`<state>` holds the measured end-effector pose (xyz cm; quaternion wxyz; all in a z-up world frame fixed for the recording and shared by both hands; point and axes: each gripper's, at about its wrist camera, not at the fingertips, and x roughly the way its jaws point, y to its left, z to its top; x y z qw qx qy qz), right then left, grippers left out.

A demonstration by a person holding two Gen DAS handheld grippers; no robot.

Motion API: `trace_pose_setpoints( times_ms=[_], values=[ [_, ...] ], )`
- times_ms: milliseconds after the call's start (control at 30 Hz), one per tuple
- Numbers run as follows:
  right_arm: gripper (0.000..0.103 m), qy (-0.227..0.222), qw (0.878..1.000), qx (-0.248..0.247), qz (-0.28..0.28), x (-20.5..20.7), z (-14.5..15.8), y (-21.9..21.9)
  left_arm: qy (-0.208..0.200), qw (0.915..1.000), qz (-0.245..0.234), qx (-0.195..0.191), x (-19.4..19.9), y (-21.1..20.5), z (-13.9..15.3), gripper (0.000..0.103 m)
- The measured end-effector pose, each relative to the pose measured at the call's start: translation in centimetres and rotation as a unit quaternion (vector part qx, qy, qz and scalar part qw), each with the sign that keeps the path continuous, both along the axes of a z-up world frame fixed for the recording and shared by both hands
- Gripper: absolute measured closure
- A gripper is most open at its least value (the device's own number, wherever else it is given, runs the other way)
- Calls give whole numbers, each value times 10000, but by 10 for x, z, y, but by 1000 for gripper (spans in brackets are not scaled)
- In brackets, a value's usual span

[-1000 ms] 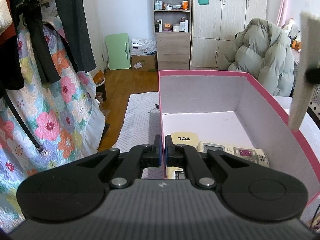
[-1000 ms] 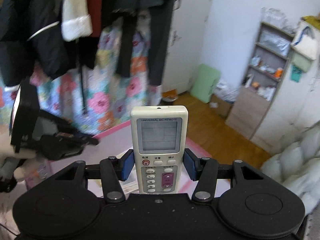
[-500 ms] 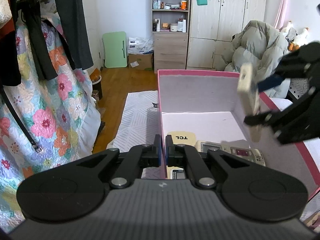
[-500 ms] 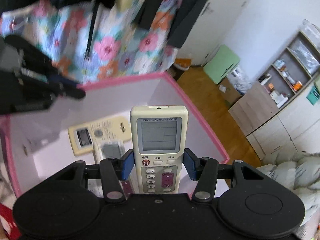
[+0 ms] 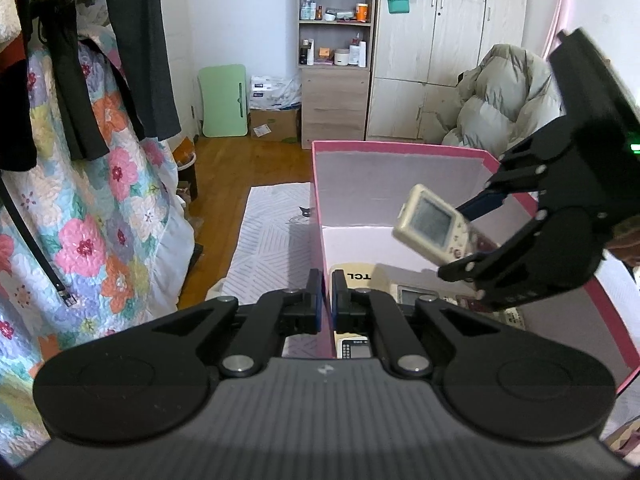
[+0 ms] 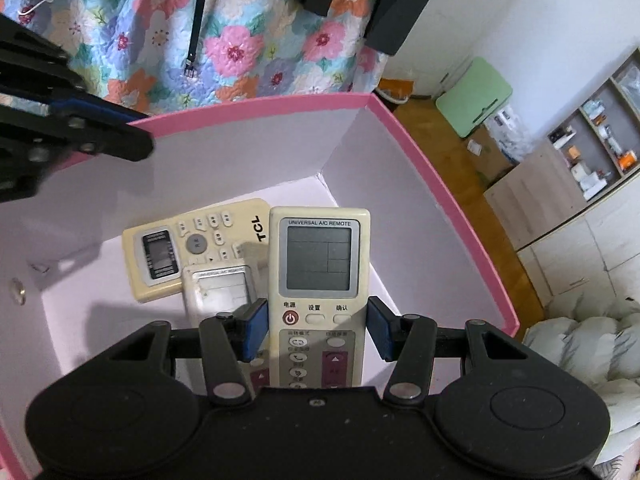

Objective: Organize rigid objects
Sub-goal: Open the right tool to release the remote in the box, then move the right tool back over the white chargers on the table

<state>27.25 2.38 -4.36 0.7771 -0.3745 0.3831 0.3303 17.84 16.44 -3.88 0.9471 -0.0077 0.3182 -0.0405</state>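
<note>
Right tongs (image 6: 316, 330) gripping universal remote (image 6: 319, 280) over pink box (image 6: 440, 184) — two remotes (image 6: 192, 248) inside, left tongs (image 5: 324, 296) closed

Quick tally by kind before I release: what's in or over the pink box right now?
Remotes lying in the pink box: 2, the TCL remote and a white remote
Remotes held above it: 1, universal A/C remote in the right gripper
Total remotes: 3

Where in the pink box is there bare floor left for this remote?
Bare floor lies along the far wall of the pink box beyond the TCL remote, and toward its left wall. The near middle is crowded: a second remote overlaps the TCL one.
</note>
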Motion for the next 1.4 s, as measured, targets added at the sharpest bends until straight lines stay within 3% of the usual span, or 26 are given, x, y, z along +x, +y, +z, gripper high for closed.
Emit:
trace_pose_setpoints(
  times_ms=[233, 367, 600, 733, 867, 967, 1067, 1233, 1400],
  values=[
    [46, 249, 9987, -453, -13, 12, -13, 12, -14, 10000, -61, 4, 1, 1, -1, 99],
    [48, 150, 9980, -603, -59, 12, -14, 12, 4, 9999, -81, -63, 0, 3, 0, 99],
    [45, -84, 9983, 457, -349, -6, 36, -21, 10, 10000, -69, -56, 0, 3, 0, 99],
    [36, -103, 9878, 1452, -558, -32, 75, -54, 22, 10000, -47, -78, 1, 3, 0, 99],
    [33, 102, 9787, 1872, -843, -60, 95, -86, 24, 10000, -32, -46, 0, 2, 0, 99],
    [33, 449, 9740, 2029, -904, -81, 95, -109, 60, 10000, -9, -73, 2, 2, 1, 99],
    [32, 767, 9614, 2405, -1095, -102, 92, -137, 96, 9999, -1, -113, 3, 5, 2, 99],
    [31, 733, 9462, 2736, -1564, -121, 87, -177, 72, 10000, -6, 44, 3, 2, 2, 99],
    [31, 968, 9295, 2725, -2291, -125, 56, -211, 68, 9999, -1, 137, 2, -1, 3, 100]
  ],
)
